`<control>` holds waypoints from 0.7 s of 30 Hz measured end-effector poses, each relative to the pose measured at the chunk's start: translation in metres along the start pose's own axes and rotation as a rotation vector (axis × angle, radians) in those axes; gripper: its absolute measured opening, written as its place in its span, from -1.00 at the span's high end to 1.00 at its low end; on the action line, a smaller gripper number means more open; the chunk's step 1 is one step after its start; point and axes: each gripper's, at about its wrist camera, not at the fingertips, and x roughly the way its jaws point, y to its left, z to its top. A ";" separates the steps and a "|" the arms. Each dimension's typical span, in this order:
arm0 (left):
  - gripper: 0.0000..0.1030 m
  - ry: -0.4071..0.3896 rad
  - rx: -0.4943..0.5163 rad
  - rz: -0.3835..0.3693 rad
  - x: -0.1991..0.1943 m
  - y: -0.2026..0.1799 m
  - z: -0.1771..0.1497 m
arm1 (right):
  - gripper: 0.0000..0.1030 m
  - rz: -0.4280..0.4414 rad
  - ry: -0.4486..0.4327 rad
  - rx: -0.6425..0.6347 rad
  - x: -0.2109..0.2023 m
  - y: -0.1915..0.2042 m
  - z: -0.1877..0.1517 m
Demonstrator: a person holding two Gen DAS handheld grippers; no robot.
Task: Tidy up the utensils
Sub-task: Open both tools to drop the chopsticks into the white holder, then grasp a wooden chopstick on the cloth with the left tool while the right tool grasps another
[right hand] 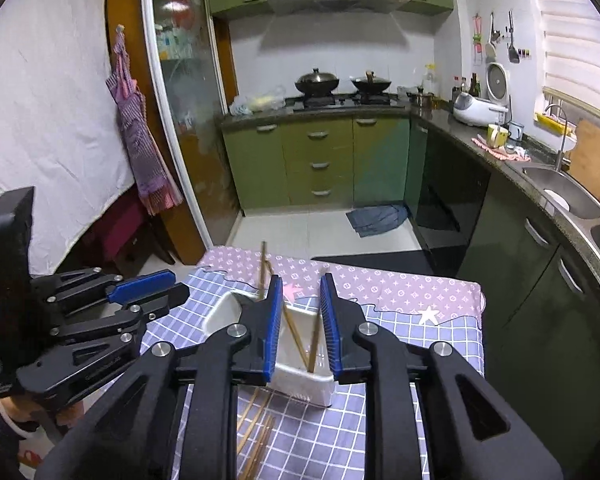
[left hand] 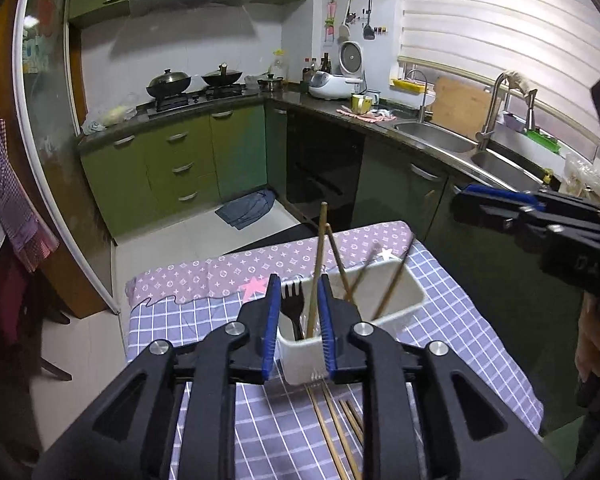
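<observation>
The table (left hand: 440, 300), under a blue checked cloth (right hand: 420, 344) with a purple patterned strip (left hand: 228, 268) along its far side, drops off to bare floor (left hand: 172, 248) on the left and far sides; green cabinets (right hand: 320, 160) and a dark counter front stand close along its right edge. A white rectangular bin (left hand: 384, 292) sits near the middle of the table, with open cloth to its right and beyond it.

The left gripper (left hand: 298, 316) hangs over the bin's near end, jaws parted fairly wide, gripping nothing; its fingers straddle a black fork (left hand: 292, 300) and one upright chopstick (left hand: 318, 268) standing in the bin. The right gripper (right hand: 300, 320) hangs over the bin's other end, jaws likewise parted and empty, with two leaning chopsticks (right hand: 296, 336) between its pads.

More chopsticks lean inside the bin; how many, the overlap makes hard to tell. Loose chopsticks (left hand: 336, 424) lie on the cloth just in front of the bin, their near ends cut off behind the gripper bodies. The fork's handle is hidden inside the bin. The table's near edge is covered by both grippers.
</observation>
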 end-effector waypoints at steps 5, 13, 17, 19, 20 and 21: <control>0.52 0.113 -0.003 -0.005 -0.014 -0.003 -0.027 | 0.38 0.003 0.001 -0.017 -0.048 0.003 -0.037; 0.52 0.455 -0.040 -0.079 0.034 -0.010 -0.104 | 0.11 -0.020 0.347 -0.022 -0.012 -0.019 -0.142; 0.52 0.574 -0.060 -0.072 0.067 -0.013 -0.130 | 0.11 -0.044 0.442 -0.018 0.012 -0.029 -0.176; 0.57 0.624 -0.085 -0.065 0.083 -0.018 -0.136 | 0.11 -0.047 0.472 -0.014 0.021 -0.033 -0.187; 0.57 0.641 -0.094 -0.061 0.089 -0.020 -0.139 | 0.11 -0.047 0.480 -0.013 0.026 -0.033 -0.186; 0.58 0.656 -0.103 -0.058 0.095 -0.020 -0.139 | 0.11 -0.047 0.491 -0.014 0.030 -0.033 -0.188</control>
